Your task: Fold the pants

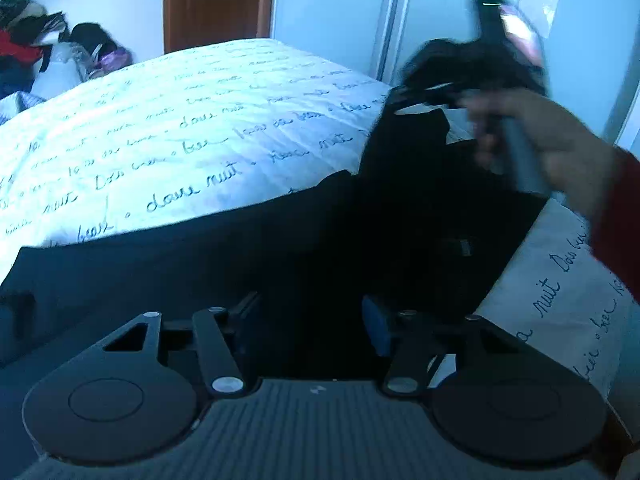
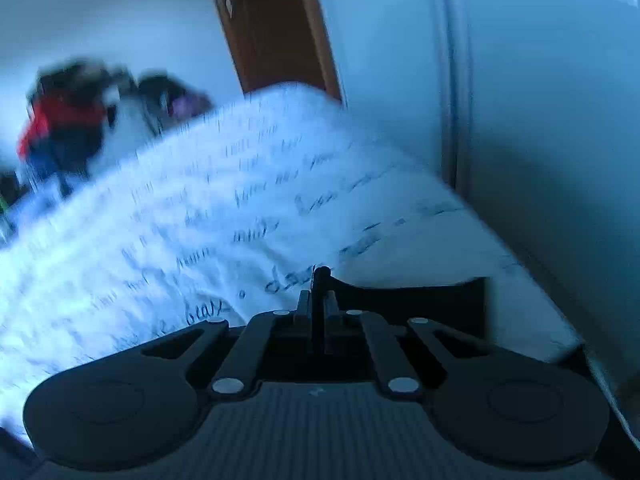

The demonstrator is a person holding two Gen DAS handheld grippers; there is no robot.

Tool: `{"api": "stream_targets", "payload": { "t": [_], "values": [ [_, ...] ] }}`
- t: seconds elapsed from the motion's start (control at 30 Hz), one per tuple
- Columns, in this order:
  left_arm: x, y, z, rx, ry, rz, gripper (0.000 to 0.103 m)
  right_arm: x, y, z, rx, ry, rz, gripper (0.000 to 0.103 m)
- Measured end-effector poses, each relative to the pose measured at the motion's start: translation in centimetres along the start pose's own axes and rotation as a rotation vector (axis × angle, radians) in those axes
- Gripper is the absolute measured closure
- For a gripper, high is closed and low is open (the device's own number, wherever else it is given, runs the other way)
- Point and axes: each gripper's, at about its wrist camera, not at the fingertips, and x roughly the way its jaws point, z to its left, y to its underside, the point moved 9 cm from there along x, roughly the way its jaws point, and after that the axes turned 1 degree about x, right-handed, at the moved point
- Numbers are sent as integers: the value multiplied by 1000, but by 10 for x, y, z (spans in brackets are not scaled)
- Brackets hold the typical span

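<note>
Pants (image 1: 400, 208) dark, rumpled on bed (image 1: 180, 120); left tongs (image 1: 312, 312) parted, right tongs (image 2: 319, 300) pinching cloth edge.

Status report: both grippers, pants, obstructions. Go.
Left gripper open over dark pants on bed. Right gripper shut on pants fabric. Nothing in the way.

The pants (image 1: 248, 256) are dark, nearly black, and lie spread along the near edge of the bed (image 1: 192, 128), on its white cover printed with handwriting. Towards the bed's right edge one part stands lifted off the cover, rising in a bunched, wrinkled fold. In the right wrist view a flat dark panel lies near that same edge.
</note>
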Motion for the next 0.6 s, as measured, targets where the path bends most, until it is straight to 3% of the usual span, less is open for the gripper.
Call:
{"api": "stream_targets", "payload": {
  "t": [0.13,0.27,0.5,0.6],
  "values": [
    [4,-1,-17,93,-29,-17,50,-60,-1,-47,137,-82,-93,98],
    [12,-4,-38,175,-57,-36,50,-102,10,-95,228,-87,-141,98],
    [23,-1,-68,326,-139,-67,51,-106,48,-146,398,-110,-106,98],
    [23,-1,-76,371,-173,-96,61,-98,55,-157,467,-128,-92,98]
  ]
}}
